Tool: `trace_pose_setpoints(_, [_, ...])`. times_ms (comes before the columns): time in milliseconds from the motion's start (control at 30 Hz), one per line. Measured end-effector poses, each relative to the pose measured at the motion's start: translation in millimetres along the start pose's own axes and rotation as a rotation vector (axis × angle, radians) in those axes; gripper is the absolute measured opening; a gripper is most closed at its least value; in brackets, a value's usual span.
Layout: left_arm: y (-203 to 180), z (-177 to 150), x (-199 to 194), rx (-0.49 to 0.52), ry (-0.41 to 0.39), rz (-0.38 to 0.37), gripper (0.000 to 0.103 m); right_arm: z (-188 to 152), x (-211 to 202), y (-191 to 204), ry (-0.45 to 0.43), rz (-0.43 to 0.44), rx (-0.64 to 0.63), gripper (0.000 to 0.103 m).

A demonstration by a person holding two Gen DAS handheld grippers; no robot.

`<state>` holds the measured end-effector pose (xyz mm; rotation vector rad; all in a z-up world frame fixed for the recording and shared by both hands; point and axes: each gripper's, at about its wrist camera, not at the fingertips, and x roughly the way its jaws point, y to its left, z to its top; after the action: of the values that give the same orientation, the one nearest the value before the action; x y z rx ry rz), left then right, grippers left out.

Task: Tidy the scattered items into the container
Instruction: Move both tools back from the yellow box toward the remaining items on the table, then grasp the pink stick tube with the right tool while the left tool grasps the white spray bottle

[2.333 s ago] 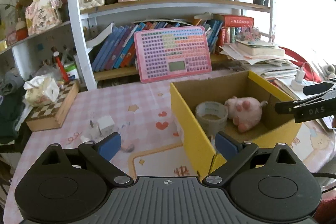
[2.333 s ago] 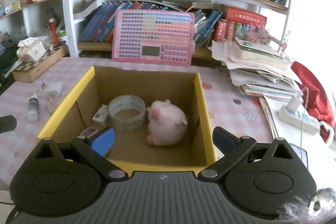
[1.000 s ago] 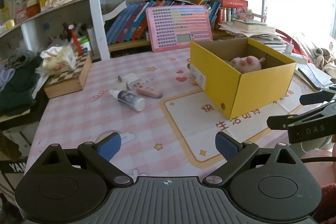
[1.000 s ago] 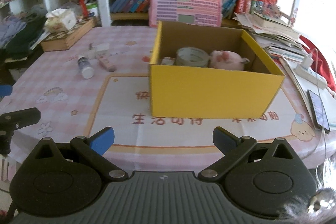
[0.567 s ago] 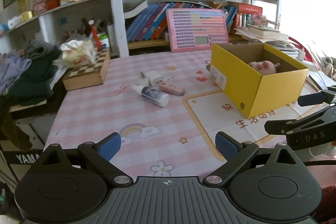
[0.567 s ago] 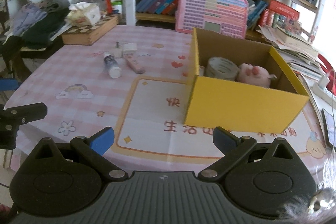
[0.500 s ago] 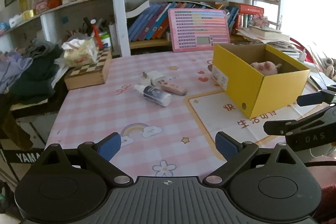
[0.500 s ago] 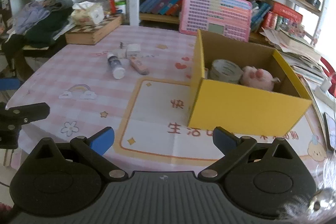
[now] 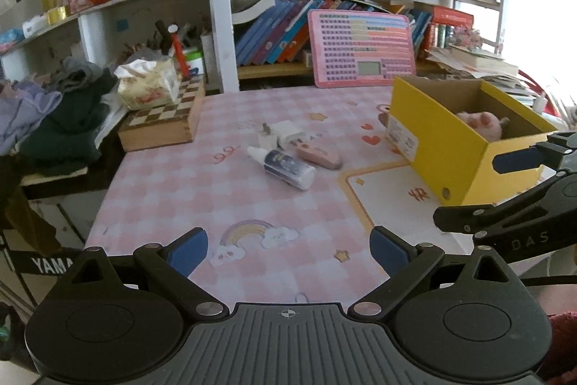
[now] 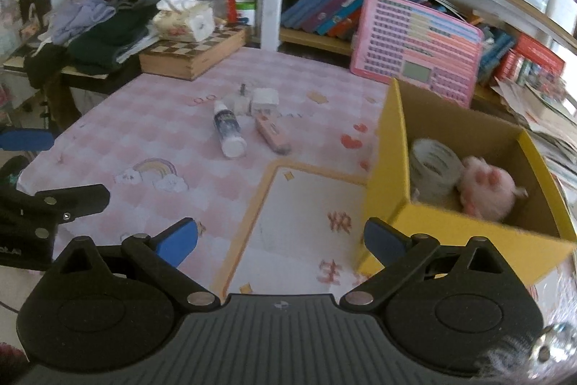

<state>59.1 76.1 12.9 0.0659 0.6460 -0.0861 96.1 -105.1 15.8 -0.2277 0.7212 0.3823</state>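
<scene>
Nearest the cameras, both tools hang over the near edge of the table with nothing between their fingers: the left gripper (image 9: 288,249) has its blue-padded jaws spread wide, and so does the right gripper (image 10: 279,239). Beneath them lies a pink checked tablecloth (image 9: 173,183) printed with a rainbow and clouds (image 9: 258,235), stars and hearts, and a white panel with an orange border (image 10: 295,204) bearing red characters.

Further in, right of centre, the yellow cardboard box (image 10: 387,168) stands on that panel. Inside it a roll of tape (image 10: 434,165) lies beside a pink plush toy (image 10: 487,188), the two touching or nearly so.

Left of the box, well apart from it, the loose items sit in a small cluster in the middle of the cloth: a small bottle (image 9: 285,166) on its side, a pink tube-like object (image 9: 319,157) just beside it, and behind both a white plug adapter (image 9: 285,132); whether these touch one another cannot be told.

At the far left edge a chessboard box (image 9: 162,125) carries a tissue pack (image 9: 148,89), with a heap of clothes (image 9: 47,118) beyond the table's edge. Against the far side a pink keyboard toy (image 9: 360,49) leans on white bookshelves (image 9: 218,2) crowded with books, a quilted handbag and ornaments. Stacked papers (image 10: 533,110) sit at the far right.
</scene>
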Motion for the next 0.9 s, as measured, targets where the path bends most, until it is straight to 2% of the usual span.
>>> trace_pose_setpoints(167, [-1.0,10.6,19.0,-0.009,0.017,0.008,0.098,17.8,15.7,-1.2,-0.021,0.034,-0.058,0.098])
trace_pose_setpoints(467, [-4.1,33.1,54.0,-0.001,0.034,0.018,0.098,48.0,49.6,-20.0,-0.017,0.062,-0.072,0.093])
trace_pose_setpoints(800, [-8.8,52.8,96.9,0.026,0.046,0.017,0.098,85.0,91.6,-37.5,0.03,0.101,0.009,0.09])
trace_pose_setpoints(900, [-9.9,55.6,114.8,0.03,0.057,0.017,0.098,99.0,107.6,-42.1,0.046,0.124,0.044,0.086])
